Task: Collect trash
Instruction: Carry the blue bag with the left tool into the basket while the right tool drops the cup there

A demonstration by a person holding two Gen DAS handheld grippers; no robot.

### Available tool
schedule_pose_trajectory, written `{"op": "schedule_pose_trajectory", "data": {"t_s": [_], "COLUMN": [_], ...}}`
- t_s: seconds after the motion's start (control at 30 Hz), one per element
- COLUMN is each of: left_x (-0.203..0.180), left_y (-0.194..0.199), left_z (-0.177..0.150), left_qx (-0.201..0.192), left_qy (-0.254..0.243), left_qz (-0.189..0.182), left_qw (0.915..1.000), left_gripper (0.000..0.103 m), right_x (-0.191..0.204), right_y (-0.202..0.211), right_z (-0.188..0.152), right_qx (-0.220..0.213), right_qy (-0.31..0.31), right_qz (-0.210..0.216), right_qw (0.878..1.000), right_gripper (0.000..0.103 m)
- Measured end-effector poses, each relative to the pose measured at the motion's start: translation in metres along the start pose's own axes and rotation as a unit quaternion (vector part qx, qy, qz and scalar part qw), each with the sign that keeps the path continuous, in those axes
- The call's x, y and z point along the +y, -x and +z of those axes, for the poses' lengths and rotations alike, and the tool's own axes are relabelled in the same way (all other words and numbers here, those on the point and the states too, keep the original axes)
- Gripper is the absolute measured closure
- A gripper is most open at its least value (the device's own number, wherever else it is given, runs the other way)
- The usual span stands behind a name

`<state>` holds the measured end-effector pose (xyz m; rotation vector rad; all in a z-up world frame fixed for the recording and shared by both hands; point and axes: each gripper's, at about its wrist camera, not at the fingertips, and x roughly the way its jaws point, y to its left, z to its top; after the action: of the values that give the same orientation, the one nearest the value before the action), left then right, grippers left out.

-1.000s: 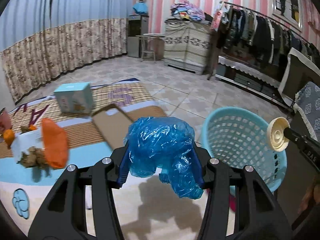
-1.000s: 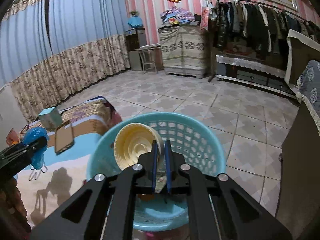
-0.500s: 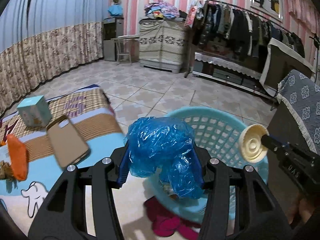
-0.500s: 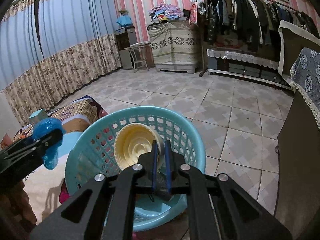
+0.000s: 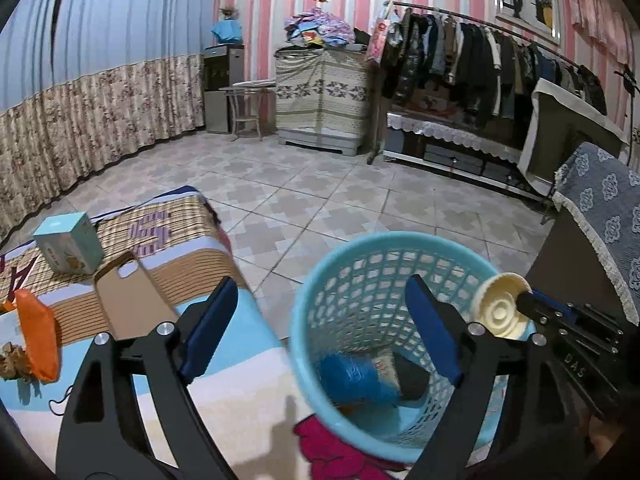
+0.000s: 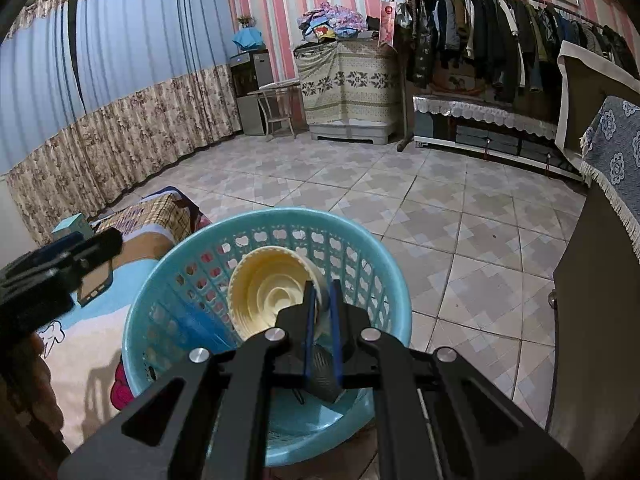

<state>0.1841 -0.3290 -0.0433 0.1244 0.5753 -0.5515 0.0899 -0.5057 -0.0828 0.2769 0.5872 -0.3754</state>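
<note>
Left gripper (image 5: pixel 320 332) above basket (image 5: pixel 308 304), jaws opening, nothing between them. Blue plastic bag (image 5: pixel 356 376) inside basket, low at 6 o'clock from the jaws, beside a dark item. Right gripper (image 6: pixel 322 312) pressed together, pinching cream lid (image 6: pixel 268 296) by its rim over basket, at 3 o'clock in left view. Phone case (image 5: pixel 128 300), box (image 5: pixel 68 244), orange wrapper (image 5: pixel 38 340) on mat at 9 o'clock.

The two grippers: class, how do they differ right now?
The left gripper has jaws spread and opening with nothing between them; the right gripper is shut on a cream cup. The left's blue bag already lies in the basket; the right's cup is not yet dropped. Both hover over the basket.
</note>
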Motion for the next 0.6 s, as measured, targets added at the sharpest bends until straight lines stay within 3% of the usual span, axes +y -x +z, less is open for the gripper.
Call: {"op": "schedule_pose_trajectory", "data": {"t_s": [0.27, 0.53, 0.57, 0.6], "left_x": [0.028, 0.046, 0.048, 0.049], "left_y": [0.013, 0.02, 0.021, 0.022], "left_z": [-0.004, -0.012, -0.013, -0.014], "left_qx": [-0.014, -0.011, -0.011, -0.012], "left_qy": [0.01, 0.022, 0.02, 0.019], "left_qz": [0.045, 0.054, 0.056, 0.058], "left_qw": [0.9989, 0.9983, 0.9982, 0.9981], "left_gripper": [0.009, 0.008, 0.008, 0.008], "right_x": [0.013, 0.027, 0.028, 0.028], "right_y": [-0.007, -0.014, -0.015, -0.016], "right_z": [-0.003, -0.005, -0.005, -0.005], "right_qx": [0.004, 0.002, 0.003, 0.003], "right_qy": [0.005, 0.018, 0.018, 0.018], "right_qz": [0.004, 0.002, 0.002, -0.002], "right_qw": [1.0, 1.0, 1.0, 1.0], "right_gripper": [0.095, 0.091, 0.088, 0.075]}}
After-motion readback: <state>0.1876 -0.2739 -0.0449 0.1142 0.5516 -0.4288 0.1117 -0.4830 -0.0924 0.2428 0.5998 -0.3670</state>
